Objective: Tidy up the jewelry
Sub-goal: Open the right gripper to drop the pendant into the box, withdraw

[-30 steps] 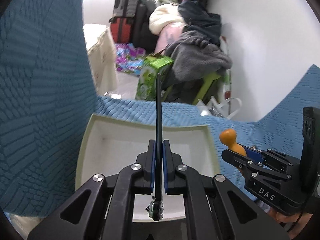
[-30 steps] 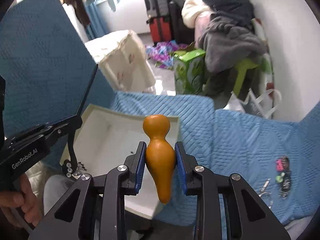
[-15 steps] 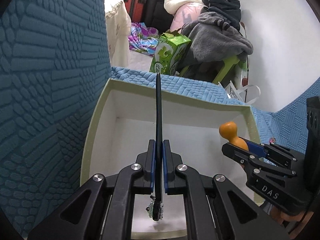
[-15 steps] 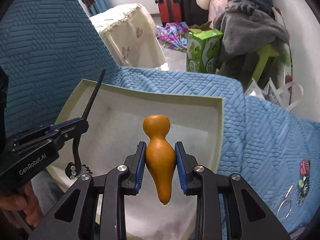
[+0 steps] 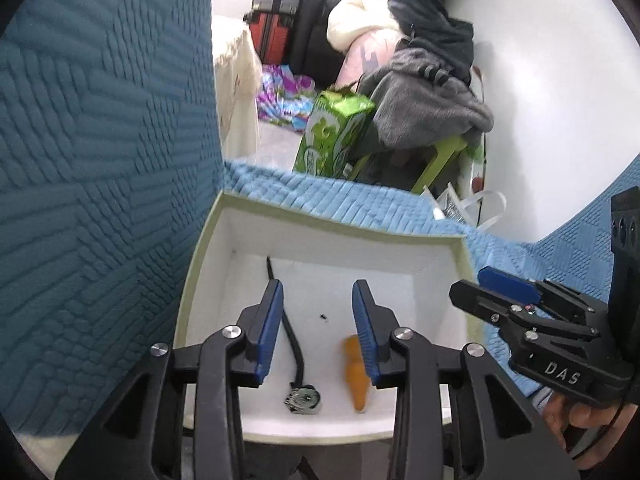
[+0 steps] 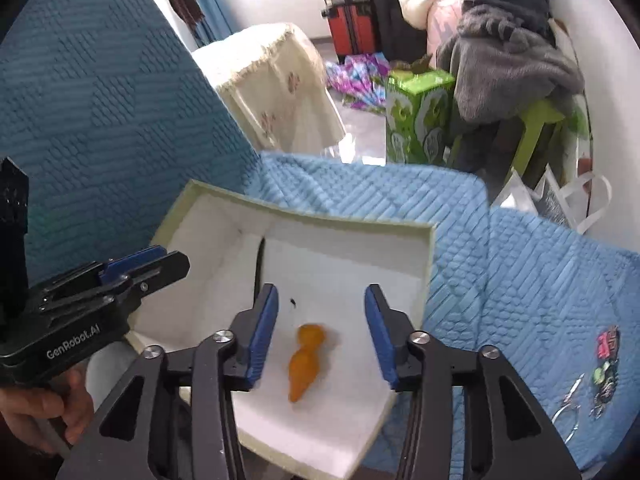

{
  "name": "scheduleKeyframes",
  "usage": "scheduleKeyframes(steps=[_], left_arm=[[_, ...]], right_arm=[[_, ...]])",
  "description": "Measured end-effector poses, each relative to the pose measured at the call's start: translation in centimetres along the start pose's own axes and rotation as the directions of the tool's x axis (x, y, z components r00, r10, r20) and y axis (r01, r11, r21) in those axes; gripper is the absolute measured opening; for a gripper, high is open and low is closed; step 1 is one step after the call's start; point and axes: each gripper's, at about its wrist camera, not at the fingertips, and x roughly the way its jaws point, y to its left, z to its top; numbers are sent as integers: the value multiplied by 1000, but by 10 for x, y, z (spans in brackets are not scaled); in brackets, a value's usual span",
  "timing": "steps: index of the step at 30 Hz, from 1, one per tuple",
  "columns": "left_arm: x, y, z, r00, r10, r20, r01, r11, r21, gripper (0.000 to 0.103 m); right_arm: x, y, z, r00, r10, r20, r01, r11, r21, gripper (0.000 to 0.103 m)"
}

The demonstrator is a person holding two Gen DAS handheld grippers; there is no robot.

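A white box (image 5: 202, 248) (image 6: 424, 256) lies on the blue quilted sofa. Inside it lie a black hair stick with a jewelled end (image 5: 294, 354) and an orange gourd-shaped piece (image 5: 356, 380) (image 6: 306, 360). My left gripper (image 5: 318, 332) is open and empty above the box, with the stick just inside its left finger. My right gripper (image 6: 322, 332) is open and empty, straddling the gourd piece from above. The right gripper also shows in the left wrist view (image 5: 504, 292), and the left gripper in the right wrist view (image 6: 132, 268). Part of the stick (image 6: 261, 256) shows near the box's back.
More small jewelry pieces (image 6: 606, 356) and a metal clip (image 6: 570, 400) lie on the sofa seat to the right. The sofa back (image 5: 100, 140) rises on the left. Beyond are a green carton (image 6: 416, 116), clothes piles and suitcases.
Both grippers opened. The hair stick dropped from the left gripper and the orange gourd piece from the right; both now lie in the box.
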Motion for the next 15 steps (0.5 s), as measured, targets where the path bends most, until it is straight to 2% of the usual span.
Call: scheduleKeyframes(steps=[4,6,8,15], left_arm=[[-31,-15,5,998,1,55,-2,1000,6,37],[-46,-24,7,997,0,80,-1,1000,9,37],[-59,-34,9,995,-1,104,0,1000,14,38],[-102,-74,10,981,-20,193,12,999,42,38]], right_arm=[[-36,0,9,998,5,69,-4,1000,-21,54],[-53,-1,11,995,3,100,0,1000,-29,65],[-76,-5,12,990,4,143,1,999,-35,70],[-134,-22,11,973,-28,230,39,998,-42,73]])
